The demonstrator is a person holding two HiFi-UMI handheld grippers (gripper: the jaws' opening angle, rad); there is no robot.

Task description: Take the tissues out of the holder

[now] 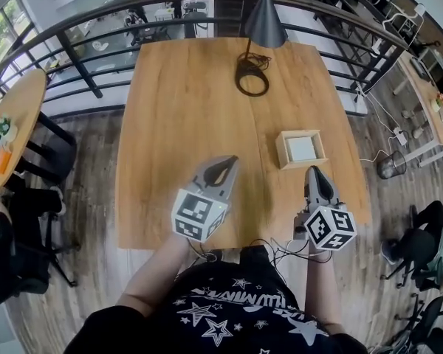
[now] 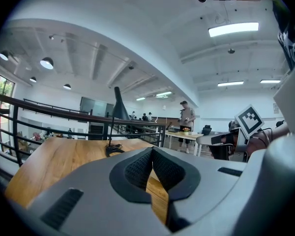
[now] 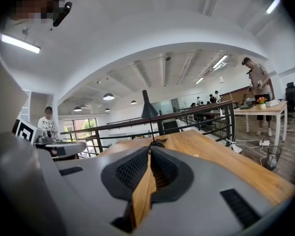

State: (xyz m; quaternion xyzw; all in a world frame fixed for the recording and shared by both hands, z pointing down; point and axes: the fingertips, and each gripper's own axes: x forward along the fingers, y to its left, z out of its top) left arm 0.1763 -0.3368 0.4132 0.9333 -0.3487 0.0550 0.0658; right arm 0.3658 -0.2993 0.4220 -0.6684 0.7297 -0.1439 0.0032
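Left tool: grey two-jaw body, marker cube at its rear end. The black ribbed pads are closed tip to tip, with nothing between them. It is held over the near half of the rectangular light-wood bench, left of centre, jaws pointing toward the far edge.

Right tool: same build. The jaws are fully closed and the ribbed pads meet at the tips, empty. It is held over the near right part of the bench, well apart from the left tool.

Square pale wooden tissue holder: sits flat on the right half of the bench, just beyond the right tool's tips. Neither tool touches it. The white tissues lie inside it and fill the opening, top sheet flat.

Further out: a dark desk lamp stands at the middle of the bench's far edge, with a conical shade and a round black base with cable looped on it. A black metal railing curves round behind the bench. A round wooden side table to the left carries small coloured items, too small to identify. The floor is grey-brown wood planks.
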